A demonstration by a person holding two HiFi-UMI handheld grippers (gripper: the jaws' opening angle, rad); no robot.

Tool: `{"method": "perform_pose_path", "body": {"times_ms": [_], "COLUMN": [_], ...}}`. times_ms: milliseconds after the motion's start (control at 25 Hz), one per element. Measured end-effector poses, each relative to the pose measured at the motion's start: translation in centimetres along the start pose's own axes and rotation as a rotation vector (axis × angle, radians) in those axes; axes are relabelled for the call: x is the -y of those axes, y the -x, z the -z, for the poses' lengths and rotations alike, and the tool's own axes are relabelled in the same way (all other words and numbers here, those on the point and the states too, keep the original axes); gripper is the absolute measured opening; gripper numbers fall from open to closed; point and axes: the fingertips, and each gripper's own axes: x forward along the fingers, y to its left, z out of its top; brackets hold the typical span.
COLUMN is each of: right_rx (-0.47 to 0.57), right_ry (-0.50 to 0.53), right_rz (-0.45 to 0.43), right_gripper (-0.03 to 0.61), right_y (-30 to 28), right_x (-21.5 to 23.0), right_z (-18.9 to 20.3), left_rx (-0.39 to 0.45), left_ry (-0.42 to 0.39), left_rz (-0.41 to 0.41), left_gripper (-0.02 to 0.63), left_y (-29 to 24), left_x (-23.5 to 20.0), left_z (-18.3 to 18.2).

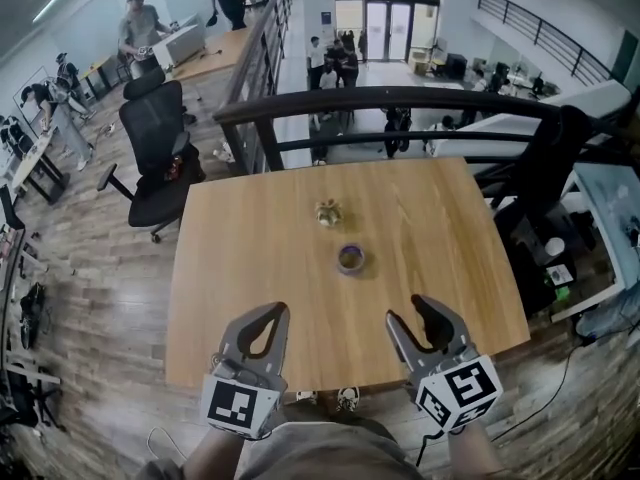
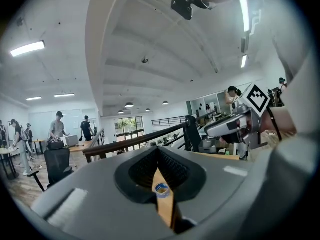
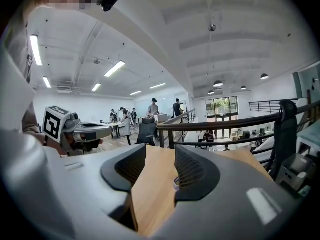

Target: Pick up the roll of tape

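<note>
The roll of tape [image 1: 350, 258] lies flat near the middle of the wooden table [image 1: 240, 268], purple-rimmed with a dark core. My left gripper [image 1: 272, 311] hovers over the near edge, left of the tape and well short of it, its fingertips touching and nothing held. Through the gap under its jaws, the left gripper view shows the tape [image 2: 161, 188] far ahead. My right gripper [image 1: 407, 309] is open, at the near edge to the right of the tape. In the right gripper view the tape [image 3: 176, 182] peeks out beside the right jaw.
A small crumpled yellowish object [image 1: 327, 212] sits just beyond the tape. A black railing [image 1: 400, 98] runs behind the table's far edge. A black office chair [image 1: 155, 148] stands at the far left. Desks with equipment [image 1: 560, 258] stand at the right. People are in the distance.
</note>
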Motion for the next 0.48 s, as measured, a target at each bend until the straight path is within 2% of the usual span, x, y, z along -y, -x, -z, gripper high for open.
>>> {"method": "perform_pose_path", "body": {"times_ms": [120, 240, 480], "right_rx": [-0.031, -0.075, -0.147], "right_ry": [-0.026, -0.099, -0.139], "right_rz": [-0.001, -0.007, 0.012], "right_gripper": [0.166, 0.166, 0.166], "right_y": [-1.4, -3.7, -9.9], "right_x": [0.6, 1.5, 4.3], "right_z": [0.5, 1.8, 4.6], "left_rx": [-0.011, -0.009, -0.079], "left_ry": [0.005, 0.044, 0.089], "left_rz": [0.003, 0.02, 0.059], "left_gripper": [0.002, 0.002, 0.001], "left_y": [-0.7, -2.2, -6.9], "left_x": [-0.6, -1.9, -3.5], "left_z": [0.3, 1.5, 4.8]}}
